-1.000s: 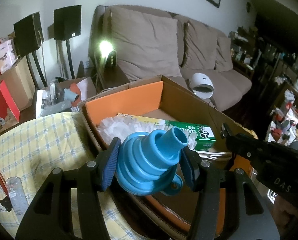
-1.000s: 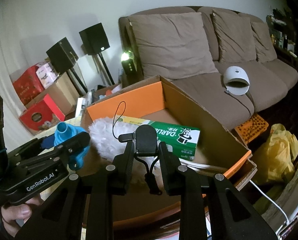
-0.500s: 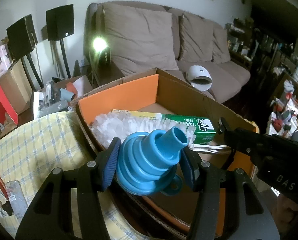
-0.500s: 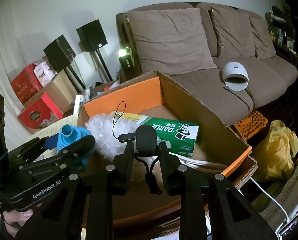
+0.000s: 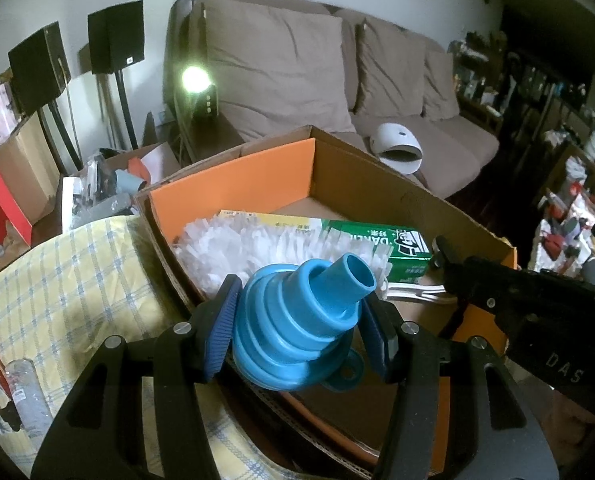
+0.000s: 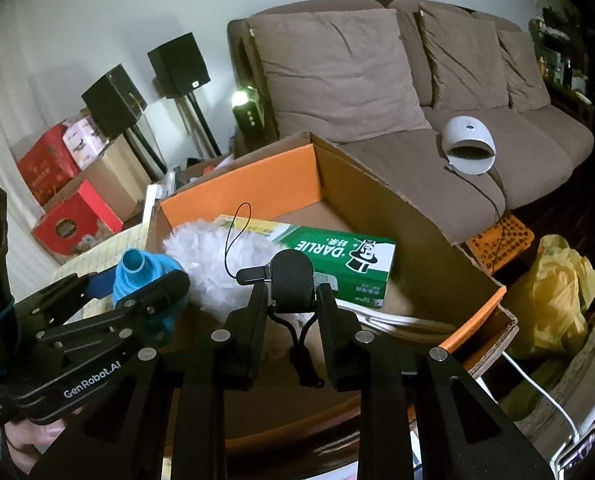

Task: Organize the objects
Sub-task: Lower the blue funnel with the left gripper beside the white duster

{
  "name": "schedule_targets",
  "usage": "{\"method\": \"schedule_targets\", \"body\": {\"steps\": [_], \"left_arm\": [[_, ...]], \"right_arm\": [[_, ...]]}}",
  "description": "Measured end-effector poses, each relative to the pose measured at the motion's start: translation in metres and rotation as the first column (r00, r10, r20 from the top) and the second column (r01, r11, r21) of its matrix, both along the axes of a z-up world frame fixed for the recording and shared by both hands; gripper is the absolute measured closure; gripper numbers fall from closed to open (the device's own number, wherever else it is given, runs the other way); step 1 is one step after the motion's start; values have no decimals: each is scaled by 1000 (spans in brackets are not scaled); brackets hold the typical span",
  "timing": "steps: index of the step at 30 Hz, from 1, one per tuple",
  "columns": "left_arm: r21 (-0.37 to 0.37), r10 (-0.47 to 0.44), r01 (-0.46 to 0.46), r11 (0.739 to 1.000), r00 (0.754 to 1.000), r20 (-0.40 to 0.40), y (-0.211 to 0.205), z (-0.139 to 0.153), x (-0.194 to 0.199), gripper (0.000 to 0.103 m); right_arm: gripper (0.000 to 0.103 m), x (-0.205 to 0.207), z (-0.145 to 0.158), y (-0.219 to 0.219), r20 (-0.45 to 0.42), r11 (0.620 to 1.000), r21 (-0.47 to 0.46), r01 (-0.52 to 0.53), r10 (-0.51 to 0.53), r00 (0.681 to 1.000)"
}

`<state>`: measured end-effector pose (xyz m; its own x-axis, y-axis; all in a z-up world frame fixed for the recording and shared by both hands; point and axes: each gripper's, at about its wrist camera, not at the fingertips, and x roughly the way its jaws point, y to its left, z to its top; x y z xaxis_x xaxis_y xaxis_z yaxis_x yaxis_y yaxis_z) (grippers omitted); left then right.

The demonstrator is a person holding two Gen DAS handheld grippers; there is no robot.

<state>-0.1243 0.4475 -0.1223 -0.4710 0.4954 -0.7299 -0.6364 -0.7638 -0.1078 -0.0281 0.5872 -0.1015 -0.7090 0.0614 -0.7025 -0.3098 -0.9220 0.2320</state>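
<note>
The blue collapsible funnel (image 5: 297, 324) looks like smooth, matt silicone or soft plastic (which one is hard to tell). The cardboard box (image 5: 377, 184) at frame centre is rough brown paperboard with matt orange inner faces. The green toothpaste carton (image 6: 349, 256) is glossy printed card. The white duster (image 5: 249, 248) is fluffy fibre. The sofa (image 6: 377, 80) is matt brown cloth.

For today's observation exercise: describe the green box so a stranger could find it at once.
Find the open cardboard box in front of the brown sofa. Inside lies the green box, flat beside a white fluffy duster; it alone is green, printed DARLIE.
</note>
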Motion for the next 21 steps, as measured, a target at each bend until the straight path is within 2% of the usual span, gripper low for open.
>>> {"method": "schedule_targets", "body": {"steps": [21], "left_arm": [[-4, 10, -10, 1000, 1000, 10, -2, -7, -5, 50]], "right_arm": [[79, -7, -7, -5, 31, 1000, -4, -15, 15, 999]]}}
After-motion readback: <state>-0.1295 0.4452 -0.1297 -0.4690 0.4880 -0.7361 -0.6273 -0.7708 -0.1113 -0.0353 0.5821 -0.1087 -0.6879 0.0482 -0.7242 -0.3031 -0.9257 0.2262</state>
